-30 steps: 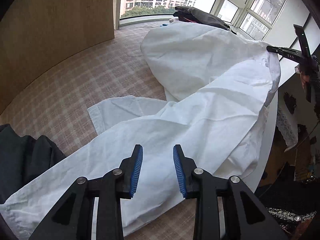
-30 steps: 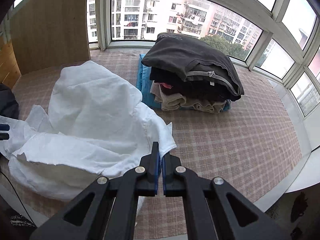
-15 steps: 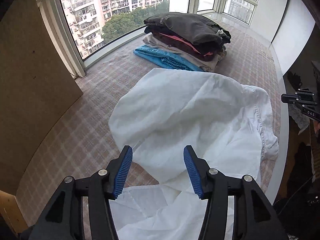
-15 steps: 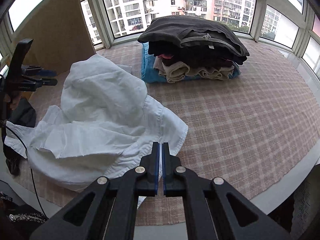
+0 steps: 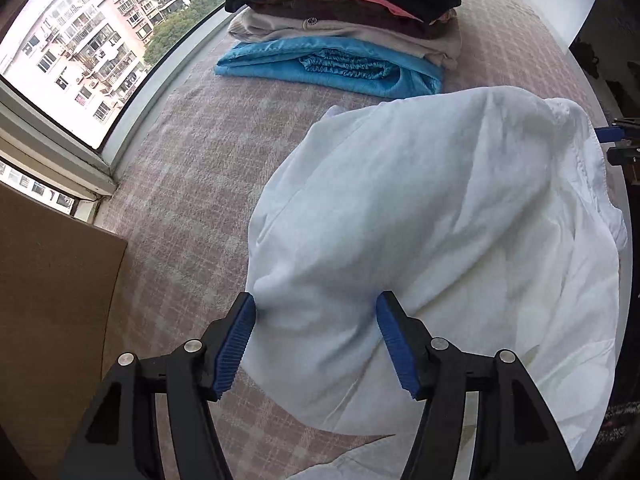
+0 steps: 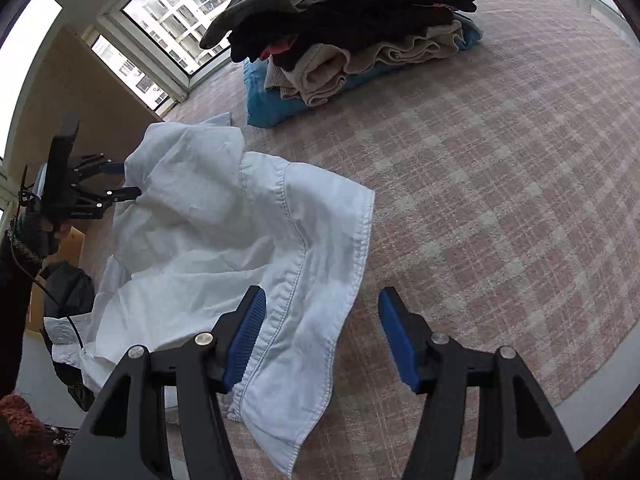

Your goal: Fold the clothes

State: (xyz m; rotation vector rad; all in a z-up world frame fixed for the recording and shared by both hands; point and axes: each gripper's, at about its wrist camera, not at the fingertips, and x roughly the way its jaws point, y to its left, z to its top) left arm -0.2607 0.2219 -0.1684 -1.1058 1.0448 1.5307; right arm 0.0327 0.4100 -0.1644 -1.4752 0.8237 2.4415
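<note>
A white shirt (image 5: 432, 216) lies rumpled on the plaid-covered surface (image 6: 500, 184), near its front edge. The left gripper (image 5: 316, 340) hangs low over a puffed fold, jaws spread wide to either side of it. The right gripper (image 6: 322, 336) is also spread, hovering above the shirt's hemmed edge, gripping nothing. Behind the shirt sits a stack of folded clothes (image 5: 344, 20), well apart from both grippers.

Free room and obstacles. Bare checked mat (image 6: 500, 184) lies open right of the white shirt (image 6: 224, 240), up to the table edge. The stack of folded clothes (image 6: 360, 28) blocks the far side by the window (image 5: 80, 40). A brown board (image 5: 44, 304) walls the left; a narrow mat strip separates it from the shirt.
</note>
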